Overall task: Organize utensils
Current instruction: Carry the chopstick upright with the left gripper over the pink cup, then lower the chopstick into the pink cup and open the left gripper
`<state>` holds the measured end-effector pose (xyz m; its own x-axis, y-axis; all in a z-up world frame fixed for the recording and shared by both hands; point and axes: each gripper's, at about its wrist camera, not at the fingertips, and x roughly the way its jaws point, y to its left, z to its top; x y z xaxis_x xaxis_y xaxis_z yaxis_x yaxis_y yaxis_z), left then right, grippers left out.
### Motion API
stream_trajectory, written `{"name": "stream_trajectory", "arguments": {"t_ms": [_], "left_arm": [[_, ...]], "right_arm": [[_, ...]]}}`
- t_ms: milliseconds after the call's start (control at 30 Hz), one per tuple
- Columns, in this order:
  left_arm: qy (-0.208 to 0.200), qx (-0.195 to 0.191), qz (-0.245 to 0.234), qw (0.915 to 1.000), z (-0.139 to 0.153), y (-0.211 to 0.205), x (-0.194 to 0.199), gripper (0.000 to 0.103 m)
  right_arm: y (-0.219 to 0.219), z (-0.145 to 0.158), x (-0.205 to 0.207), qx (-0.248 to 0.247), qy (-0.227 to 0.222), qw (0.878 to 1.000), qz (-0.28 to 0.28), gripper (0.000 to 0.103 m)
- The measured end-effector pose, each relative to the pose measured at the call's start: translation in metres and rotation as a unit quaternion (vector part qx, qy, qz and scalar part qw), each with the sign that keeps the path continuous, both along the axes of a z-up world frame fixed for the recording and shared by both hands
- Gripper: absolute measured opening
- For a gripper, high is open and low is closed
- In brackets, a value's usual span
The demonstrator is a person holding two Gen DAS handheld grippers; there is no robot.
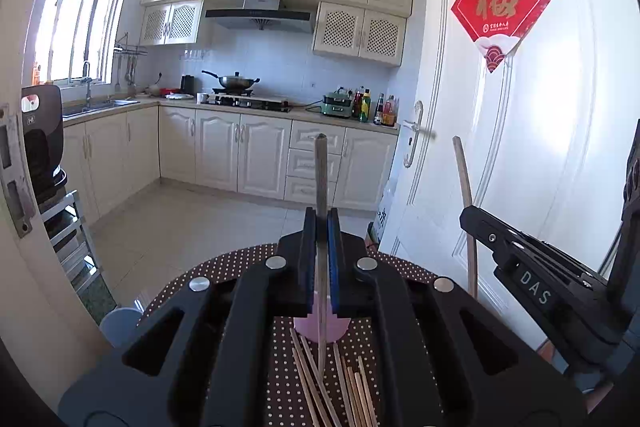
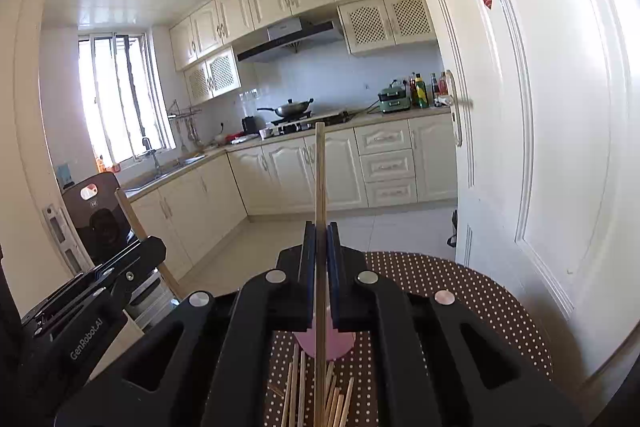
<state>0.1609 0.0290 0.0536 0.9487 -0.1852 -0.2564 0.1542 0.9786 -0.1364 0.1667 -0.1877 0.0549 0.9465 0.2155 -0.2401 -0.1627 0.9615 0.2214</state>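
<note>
Both grippers are closed, each clamped on a single chopstick. The left gripper (image 1: 321, 227) pinches its chopstick (image 1: 321, 167) partway along the shaft, so one end stands up toward 12 o'clock and the other hangs down toward the worktop (image 1: 240, 263), a round surface under a brown dotted cloth. The right gripper (image 2: 320, 239) has the same hold on a second chopstick (image 2: 320, 171), likewise upright. A grip away from the ends probably keeps each stick steady and leaves its lower tip free to be aimed. Directly below both grippers, at 6 o'clock in each wrist view, stands a pink cup (image 1: 338, 327), partly hidden by the jaws; it is judged to be the holder for the sticks. Nearer the cameras, more loose chopsticks (image 1: 340, 387) lie fanned on the cloth, just beside the cup, so sorting is unfinished. In the left view the right gripper shows at 3 o'clock, well apart from the left one. Neither held stick appears to touch the cup, though the jaws hide its rim.
</note>
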Motion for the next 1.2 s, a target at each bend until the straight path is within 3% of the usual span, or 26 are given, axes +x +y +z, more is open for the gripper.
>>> {"name": "stream_trajectory", "arguments": {"t_ms": [333,733,1200], "left_arm": [[-0.039,0.001,0.005,0.9992,0.028,-0.001,0.01,0.006],[-0.055,0.002,-0.006,0.9984,0.042,-0.011,0.04,0.006],[-0.085,-0.005,-0.012,0.9963,0.053,-0.007,0.066,0.006]], "right_arm": [[0.0,0.021,0.019,0.013,-0.033,0.999,-0.004,0.004],[-0.002,0.033,0.05,0.027,-0.074,0.997,-0.015,0.004],[0.0,0.03,0.077,0.051,-0.177,0.982,-0.038,0.004]]}}
